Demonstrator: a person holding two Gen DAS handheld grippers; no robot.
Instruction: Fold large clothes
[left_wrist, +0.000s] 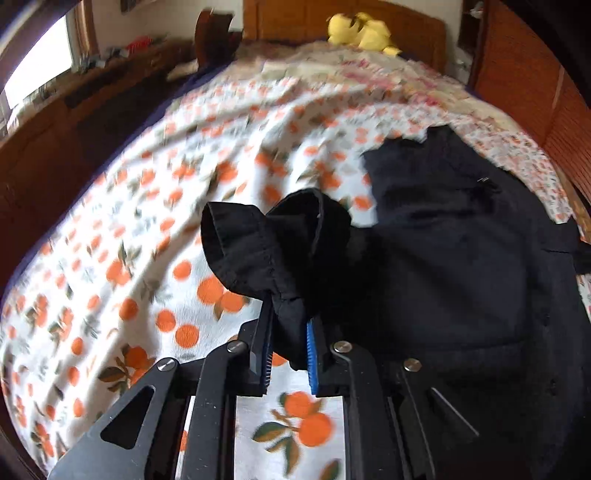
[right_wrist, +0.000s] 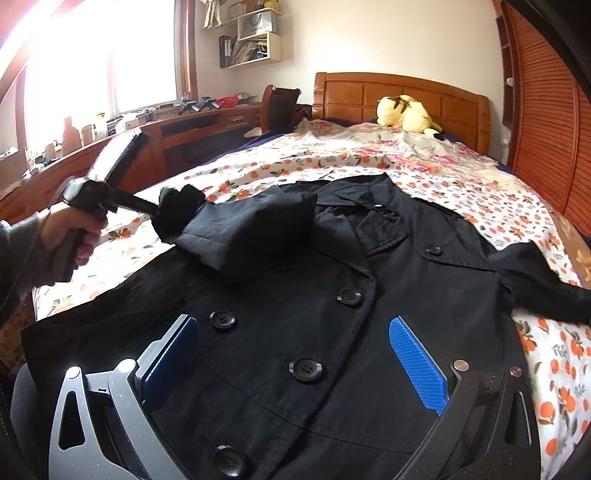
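Observation:
A black double-breasted coat (right_wrist: 295, 314) lies face up on the bed, collar toward the headboard. My left gripper (left_wrist: 290, 314) is shut on the cuff of the coat's left sleeve (left_wrist: 258, 251) and holds it lifted above the bedsheet. In the right wrist view the left gripper (right_wrist: 162, 210) holds that sleeve (right_wrist: 243, 236) raised over the coat's chest. My right gripper (right_wrist: 295, 350) is open and empty, its blue pads (right_wrist: 417, 362) spread wide just above the buttoned front. The other sleeve (right_wrist: 546, 284) lies out to the right.
The bed has a white sheet with orange fruit print (left_wrist: 147, 258). A yellow plush toy (right_wrist: 402, 112) sits by the wooden headboard (right_wrist: 399, 92). A wooden desk (right_wrist: 184, 129) with clutter runs along the left under the window. A louvred wardrobe (right_wrist: 546, 122) stands at the right.

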